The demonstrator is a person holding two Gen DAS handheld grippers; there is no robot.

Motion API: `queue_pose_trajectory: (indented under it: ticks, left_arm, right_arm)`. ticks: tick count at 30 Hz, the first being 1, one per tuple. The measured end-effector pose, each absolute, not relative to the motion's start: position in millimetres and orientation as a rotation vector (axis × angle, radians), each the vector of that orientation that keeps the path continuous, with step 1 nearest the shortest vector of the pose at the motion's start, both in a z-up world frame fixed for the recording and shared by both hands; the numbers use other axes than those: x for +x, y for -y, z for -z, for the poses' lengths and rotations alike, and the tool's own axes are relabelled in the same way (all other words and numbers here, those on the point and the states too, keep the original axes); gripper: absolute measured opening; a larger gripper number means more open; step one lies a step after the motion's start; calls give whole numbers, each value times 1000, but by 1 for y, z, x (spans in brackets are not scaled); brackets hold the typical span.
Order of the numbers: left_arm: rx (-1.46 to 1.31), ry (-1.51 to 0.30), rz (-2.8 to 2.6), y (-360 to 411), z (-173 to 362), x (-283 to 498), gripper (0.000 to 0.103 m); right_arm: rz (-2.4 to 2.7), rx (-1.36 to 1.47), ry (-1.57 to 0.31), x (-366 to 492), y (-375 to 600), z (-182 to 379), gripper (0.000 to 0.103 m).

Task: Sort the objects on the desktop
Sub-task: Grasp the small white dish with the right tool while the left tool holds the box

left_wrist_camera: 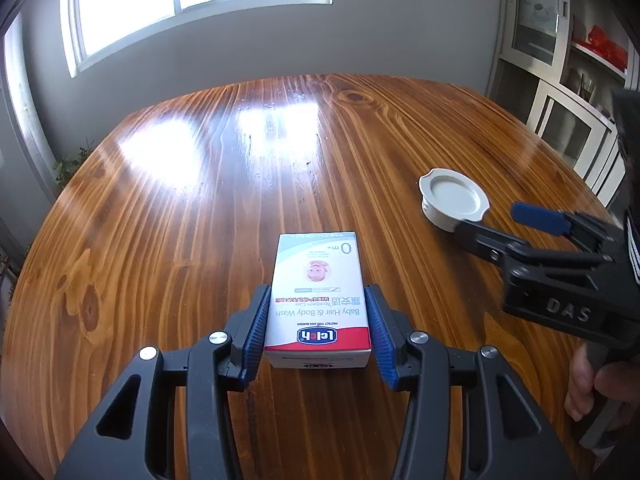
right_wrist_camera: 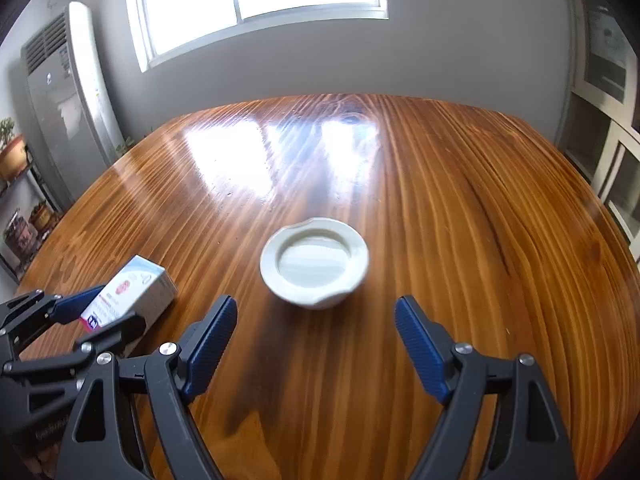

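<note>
A white and red baby wash box [left_wrist_camera: 318, 300] lies flat on the wooden table [left_wrist_camera: 200, 200]. My left gripper [left_wrist_camera: 318, 320] has its blue pads against both long sides of the box. The box also shows in the right wrist view [right_wrist_camera: 128, 296], held between the left gripper's fingers [right_wrist_camera: 76, 304]. A white round lid [right_wrist_camera: 314, 260] lies on the table just ahead of my right gripper [right_wrist_camera: 316, 320], which is open and empty. In the left wrist view the lid [left_wrist_camera: 454, 196] sits to the right, with the right gripper [left_wrist_camera: 504, 220] next to it.
A window is on the far wall. White glass cabinets [left_wrist_camera: 560, 80] stand at the right. A standing air conditioner [right_wrist_camera: 64, 92] and a shelf with plants [right_wrist_camera: 16, 184] are at the left, beyond the table's edge.
</note>
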State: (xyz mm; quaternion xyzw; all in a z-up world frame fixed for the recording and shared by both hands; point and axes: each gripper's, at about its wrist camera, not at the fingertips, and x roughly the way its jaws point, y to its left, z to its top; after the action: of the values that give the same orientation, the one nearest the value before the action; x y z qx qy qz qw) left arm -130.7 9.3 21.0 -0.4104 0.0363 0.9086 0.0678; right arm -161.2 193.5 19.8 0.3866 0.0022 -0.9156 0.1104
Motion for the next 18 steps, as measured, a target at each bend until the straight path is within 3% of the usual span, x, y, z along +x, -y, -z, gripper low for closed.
queue_pose_trajectory:
  ticks: [12,14,15,18]
  left_arm:
    - [-1264,-64,-2749,-9,-18,-132,50]
    - [-1272,-61,-2748,-9,-17,-131,50]
    - [-1270,-65,-2750,-9,-17,-131,50]
    - [-1269,-67,-2750,-10,-16,-131,50]
  right_arm:
    - [2603,1263,-75,-204,-178,-6,84]
    - [2608,1258,-103,-206,-177,-5,77]
    - [2619,1257,-127,-206,-176,-5,68]
    - [2619,1252,-133,-201,-175,-5,67]
